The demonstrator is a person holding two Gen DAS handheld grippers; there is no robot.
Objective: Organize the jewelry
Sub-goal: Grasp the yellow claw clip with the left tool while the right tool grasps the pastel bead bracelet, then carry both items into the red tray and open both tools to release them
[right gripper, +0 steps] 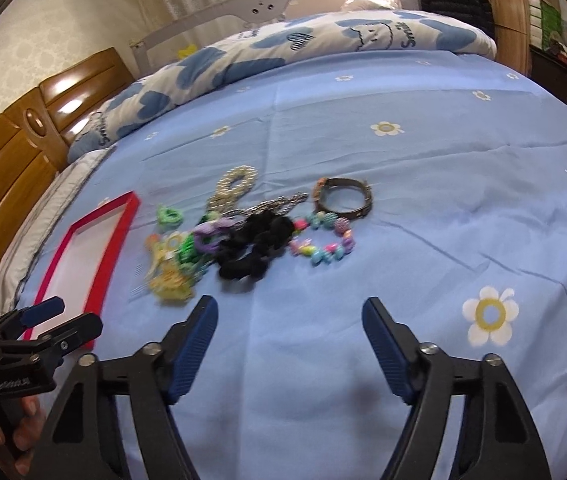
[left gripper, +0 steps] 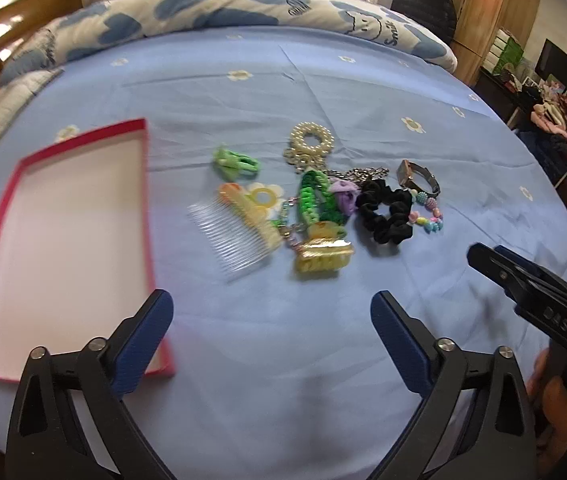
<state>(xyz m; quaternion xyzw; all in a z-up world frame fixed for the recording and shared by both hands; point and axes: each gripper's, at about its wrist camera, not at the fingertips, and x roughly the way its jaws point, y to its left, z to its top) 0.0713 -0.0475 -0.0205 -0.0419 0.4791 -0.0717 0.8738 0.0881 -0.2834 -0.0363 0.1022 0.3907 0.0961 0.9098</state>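
Your left tool [left gripper: 271, 344] hangs over the light-blue flowered bedsheet [left gripper: 323, 80], jaws spread wide, nothing between the blue pads. Your right tool [right gripper: 289, 346] is likewise apart and empty, above bare sheet.

The jewelry sits in one loose cluster ahead of both tools, well apart from the fingertips. From the left wrist view: a clear plastic hair comb with a yellow top [left gripper: 235, 236] lies nearest your left tool, just ahead and slightly left of centre. Beside it, a yellow translucent claw clip [left gripper: 323, 260], touching a green chunky chain [left gripper: 315, 200]. Further back, a small green hair clip [left gripper: 235, 162] and a pearl-beaded ring scrunchie [left gripper: 310, 140]. To the right, a black fabric scrunchie [left gripper: 385, 212], a multicoloured bead bracelet [left gripper: 429, 216] and a metal-banded wristwatch [left gripper: 419, 178].

The shallow red-rimmed box with a white inside [left gripper: 67, 248] lies open to the left of the pile; your left tool's left finger overlaps its near right corner in that view.

From the right wrist view, the black scrunchie [right gripper: 255, 248] and bead bracelet [right gripper: 323, 240] lie straight ahead of your right tool, the watch [right gripper: 343, 198] behind them, the red box [right gripper: 87, 256] far left.
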